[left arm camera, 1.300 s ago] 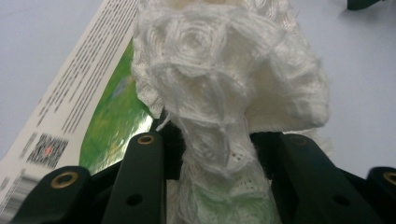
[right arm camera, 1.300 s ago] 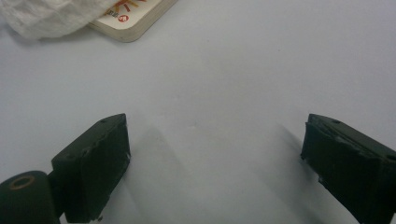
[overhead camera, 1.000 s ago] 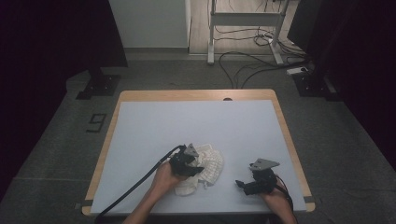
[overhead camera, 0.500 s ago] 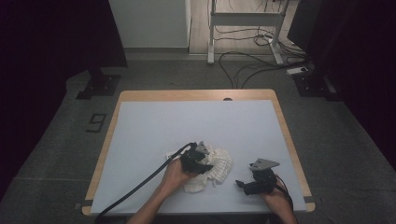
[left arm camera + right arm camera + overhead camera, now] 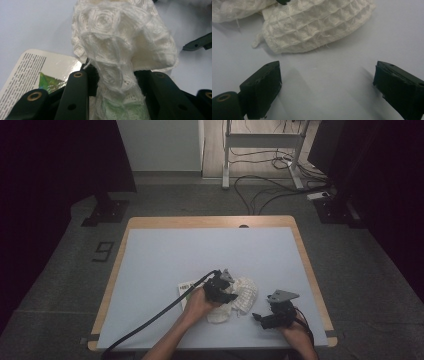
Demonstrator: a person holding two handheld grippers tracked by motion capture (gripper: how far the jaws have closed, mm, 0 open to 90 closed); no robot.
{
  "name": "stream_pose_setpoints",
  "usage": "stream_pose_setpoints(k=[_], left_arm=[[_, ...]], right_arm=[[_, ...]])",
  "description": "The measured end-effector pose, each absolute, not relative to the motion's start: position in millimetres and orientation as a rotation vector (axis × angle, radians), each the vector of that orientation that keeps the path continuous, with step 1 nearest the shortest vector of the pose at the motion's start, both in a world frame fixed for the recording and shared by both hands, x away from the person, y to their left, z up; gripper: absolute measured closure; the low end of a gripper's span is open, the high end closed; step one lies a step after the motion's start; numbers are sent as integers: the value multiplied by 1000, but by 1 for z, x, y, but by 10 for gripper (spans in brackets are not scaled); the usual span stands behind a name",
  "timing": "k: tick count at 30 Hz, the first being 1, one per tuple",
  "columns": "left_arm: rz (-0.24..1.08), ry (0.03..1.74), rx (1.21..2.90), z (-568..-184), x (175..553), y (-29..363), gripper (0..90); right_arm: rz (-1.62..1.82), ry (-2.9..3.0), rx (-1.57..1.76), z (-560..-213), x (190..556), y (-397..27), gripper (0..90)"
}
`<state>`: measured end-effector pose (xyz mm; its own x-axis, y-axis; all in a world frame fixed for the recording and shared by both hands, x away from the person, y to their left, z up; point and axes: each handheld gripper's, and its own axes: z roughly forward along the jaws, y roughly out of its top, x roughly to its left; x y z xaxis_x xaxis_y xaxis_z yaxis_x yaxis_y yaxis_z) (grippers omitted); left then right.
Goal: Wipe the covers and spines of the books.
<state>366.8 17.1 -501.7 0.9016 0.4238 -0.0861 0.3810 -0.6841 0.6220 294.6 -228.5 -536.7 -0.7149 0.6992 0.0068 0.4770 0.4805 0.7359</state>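
A white waffle-weave cloth (image 5: 243,293) lies bunched near the table's front edge. In the high view my left gripper (image 5: 221,287) sits at the cloth's left side. In the left gripper view my left gripper (image 5: 113,75) is shut on a pinched-up fold of the cloth (image 5: 117,40), which rises between the two black jaws. My right gripper (image 5: 260,316) rests to the right of the cloth, pointing left toward it. Seen from the right gripper view, my right gripper (image 5: 327,85) is open, nothing lies between its jaws, and the cloth's (image 5: 317,25) edge is a short way ahead.
A printed card (image 5: 186,286) with text and a green patch (image 5: 32,72) lies on the light table (image 5: 210,250) just left of the cloth. A black cable (image 5: 150,320) trails from my left gripper to the front left. The table's wooden rim (image 5: 310,270) runs along the right.
My left gripper has moved rightward with the cloth pinched in it, dragging the cloth along and uncovering the printed card. My right gripper has stayed in place.
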Motion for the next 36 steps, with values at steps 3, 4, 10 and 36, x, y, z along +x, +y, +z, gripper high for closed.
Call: stream_pose_setpoints(k=[3,4,10,36], left_arm=[[84,567,2397,-502,367,16,650],[84,567,2396,-502,367,17,650],[64,582,2384,-501,368,18,656],[130,569,2277,-425,365,44,664]], right_arm=[[1073,2437,996,-537,295,-229,73],[1073,2437,996,-537,295,-229,73],[1072,2437,996,-537,295,-229,73],[1074,2435,997,-537,295,-228,73]])
